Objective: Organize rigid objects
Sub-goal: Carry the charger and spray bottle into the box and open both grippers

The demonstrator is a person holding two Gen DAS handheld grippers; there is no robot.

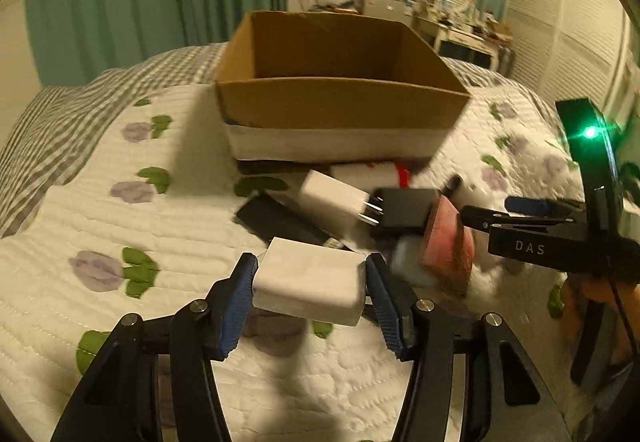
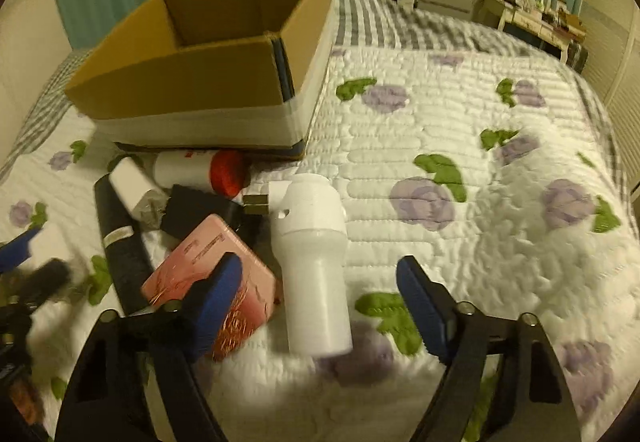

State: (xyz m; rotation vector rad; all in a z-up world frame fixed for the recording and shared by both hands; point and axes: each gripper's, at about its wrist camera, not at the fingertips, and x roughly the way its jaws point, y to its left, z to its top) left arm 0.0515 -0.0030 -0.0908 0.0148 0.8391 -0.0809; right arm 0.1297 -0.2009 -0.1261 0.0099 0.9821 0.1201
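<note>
Your left hand-held gripper (image 1: 310, 282) was clenched on the white block (image 1: 310, 286), both blue pads pressing its short sides, and the block was clear of the quilt (image 1: 120, 226), so that grab looked good. It sat level, not sagging, gripped near the middle; you didn't need to squeeze harder on a hard plastic shell. The cardboard box (image 1: 340, 110) stood straight ahead of that gripper, beyond the pile, open top facing up, inside looked bare as far as the view reached. To do this step well you had to carry the block high enough to clear the near wall, go over the pile not through it, and let go low inside so it wouldn't bounce. The white charger (image 1: 334, 202) with its prongs and the black adapter (image 1: 404, 212) lay just ahead of the held block, between it and the box. Your right hand-held gripper (image 2: 320, 302) was released, jaws apart with the white cylinder (image 2: 314, 266) lying between them, pads not touching it. The cylinder pointed along the fingers, wide end away, narrow end near. Judged best to close on the narrow smooth section squarely, since it could roll or squirt out. The pink tin (image 2: 216, 282) sat touching the left finger's side, partly under it, so you risked nudging or pinching it. The red-capped bottle (image 2: 200, 170) and black bar (image 2: 120, 246) were further ahead-left, near the box.
</note>
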